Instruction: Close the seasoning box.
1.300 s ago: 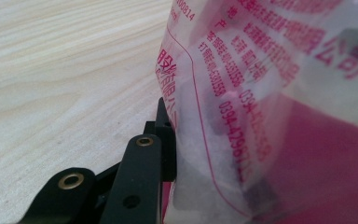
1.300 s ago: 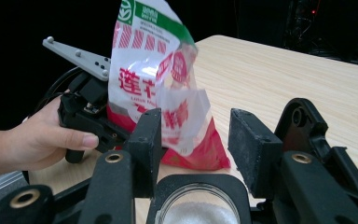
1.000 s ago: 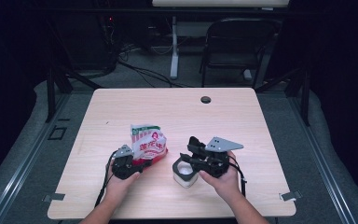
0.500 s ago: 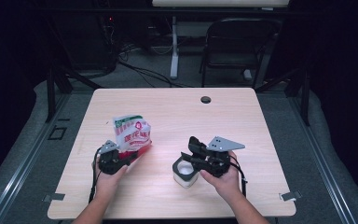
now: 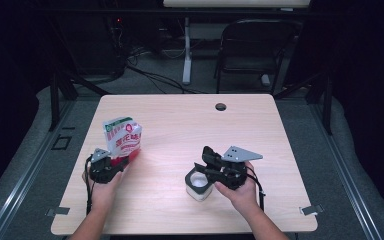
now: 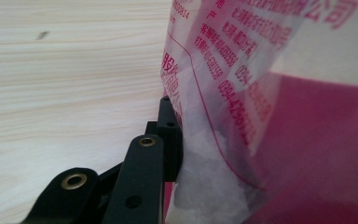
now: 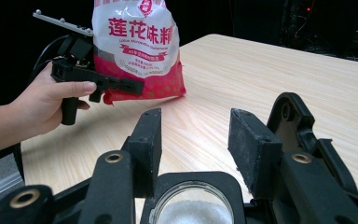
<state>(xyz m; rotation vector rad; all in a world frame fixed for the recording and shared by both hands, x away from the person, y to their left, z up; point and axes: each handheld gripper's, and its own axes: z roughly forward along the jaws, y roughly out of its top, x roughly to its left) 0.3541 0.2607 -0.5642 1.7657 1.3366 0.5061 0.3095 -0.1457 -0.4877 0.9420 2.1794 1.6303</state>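
Observation:
A red and white printed bag [image 5: 123,138] of white crystals stands upright at the table's left, and my left gripper [image 5: 121,163] is shut on its lower red part. In the left gripper view one black pad [image 6: 170,140] presses into the bag [image 6: 270,116]; the other jaw is hidden behind it. A white cup [image 5: 198,185] with a black-rimmed round mouth and white powder inside stands right of centre. My right gripper [image 5: 207,155] hangs just over it, open, with nothing between its pads [image 7: 148,140]. The cup's mouth [image 7: 193,210] lies below those jaws, and beyond them are the bag [image 7: 137,51] and the left gripper [image 7: 121,86].
A light wooden table [image 5: 190,125] has a dark cable hole [image 5: 221,106] near its far edge. Behind it are a black chair [image 5: 252,50] and cables on a grey floor. Bare tabletop lies between the bag and the cup.
My left gripper has carried the bag leftward, away from the cup, and the bag now stands more upright. The right gripper and the cup have kept still.

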